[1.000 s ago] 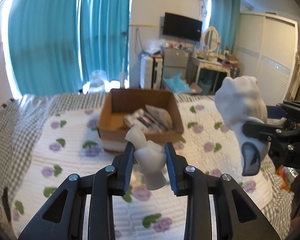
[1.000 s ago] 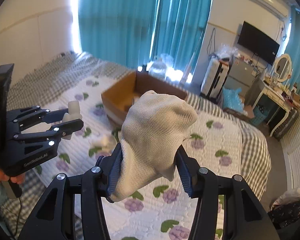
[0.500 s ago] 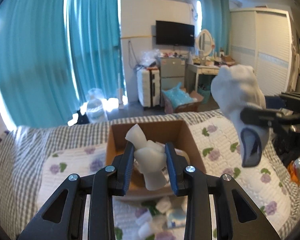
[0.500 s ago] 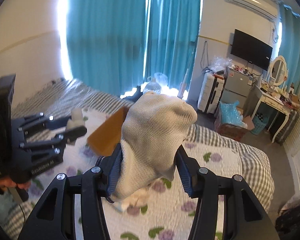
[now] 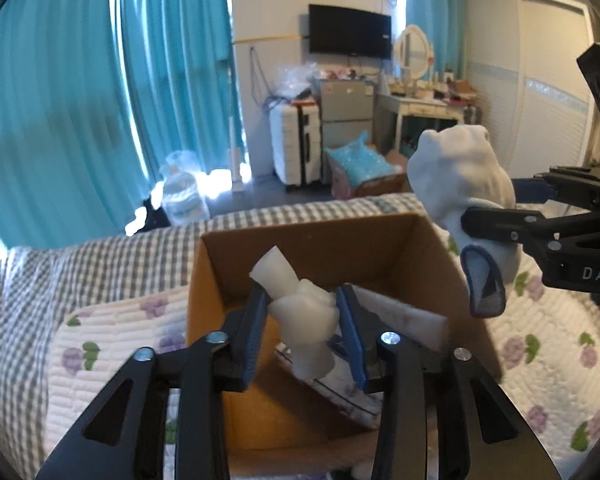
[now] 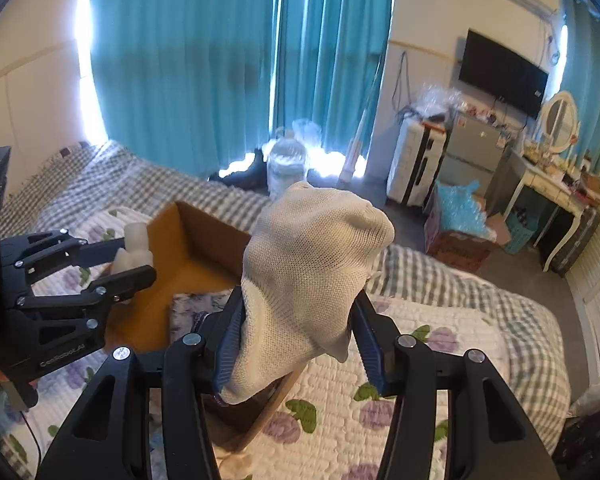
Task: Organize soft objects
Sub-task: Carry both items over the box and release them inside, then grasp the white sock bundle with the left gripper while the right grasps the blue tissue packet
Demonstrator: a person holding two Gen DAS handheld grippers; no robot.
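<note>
Both grippers, left (image 5: pixel 302 320) and right (image 6: pixel 298 334), now hover closer over the box (image 5: pixel 220 276).

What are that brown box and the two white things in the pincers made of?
The box looks like plain matte cardboard: brown, with thin raw edges. The sock in the right tool is an off-white knit; the mesh weave shows and it drapes limply. The small white bundle in the left tool seems to be soft cloth, knotted or rolled; its weave is too blurred to tell.
</note>
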